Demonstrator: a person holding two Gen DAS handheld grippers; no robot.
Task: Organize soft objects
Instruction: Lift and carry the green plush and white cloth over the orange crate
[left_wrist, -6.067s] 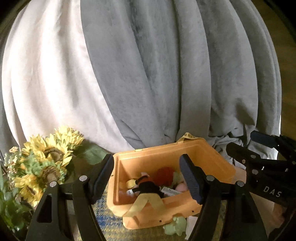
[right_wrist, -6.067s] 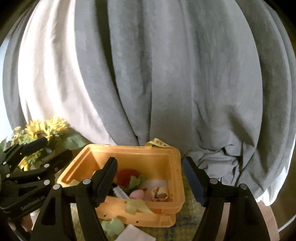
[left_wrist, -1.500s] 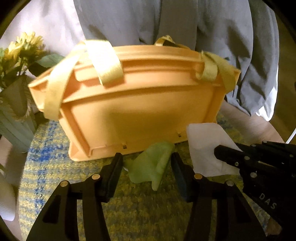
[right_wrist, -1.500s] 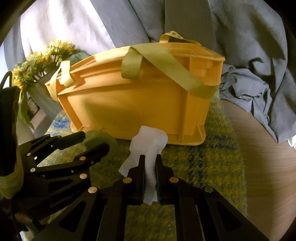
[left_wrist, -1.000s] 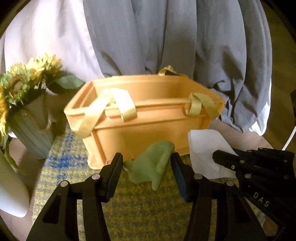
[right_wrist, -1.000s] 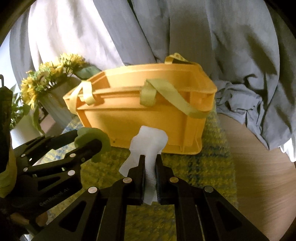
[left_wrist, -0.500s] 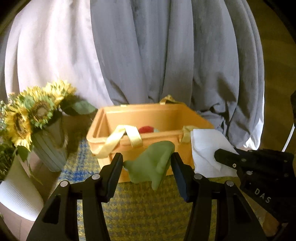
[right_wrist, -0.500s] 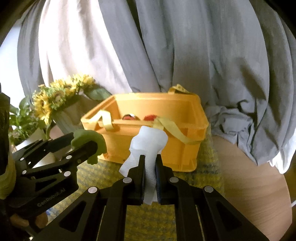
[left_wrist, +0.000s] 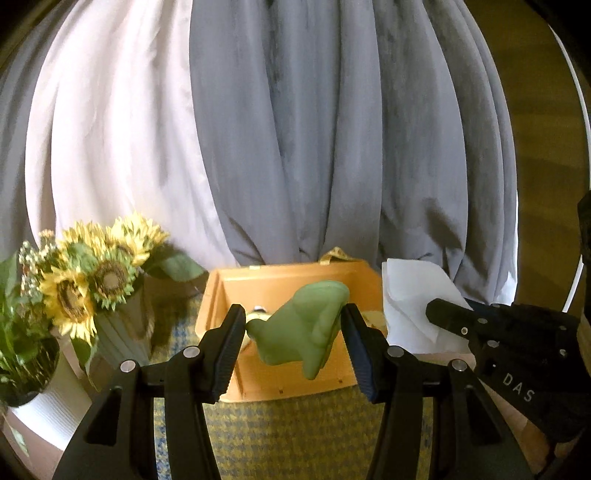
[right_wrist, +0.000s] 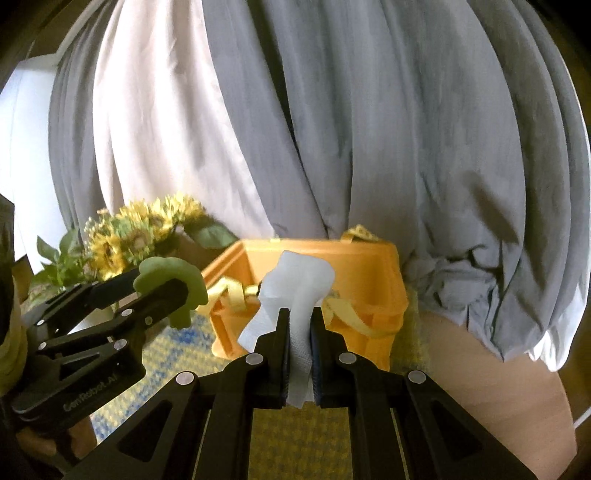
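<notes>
In my left gripper (left_wrist: 293, 341) I hold a soft, pale green foam-like piece (left_wrist: 303, 325), squeezed between fingers (left_wrist: 229, 347) set at a moderate width; its long axis runs slantwise, upper end tipped toward my right and a tail hanging below the fingers. In my right gripper (right_wrist: 299, 345) the fingers (right_wrist: 282, 350) are pinched almost flat on a crumpled white paper tissue (right_wrist: 295, 291), which stands up above them and fans out at the top.

What the next move turns on is the open orange plastic crate with pale yellow fabric straps (left_wrist: 365, 280). It sits on the yellow-and-blue checked woven mat (left_wrist: 295, 439) over the tabletop (right_wrist: 498, 387), straight ahead of both grippers and lower than what they hold. From the left wrist view the green piece overlaps the crate's mouth, so I judge it is near the near rim, though I cannot tell whether it is truly over the opening or short of it. From the right wrist view the tissue also lines up with the crate's middle.

The two grippers are side by side, the left one on the side toward the vase of yellow artificial sunflowers (left_wrist: 96, 280). I judge both loads need to go forward and slightly down past the near wall before the fingers let go; the straps draped over that wall could snag either piece. Which hand is nearer the crate I cannot say.
</notes>
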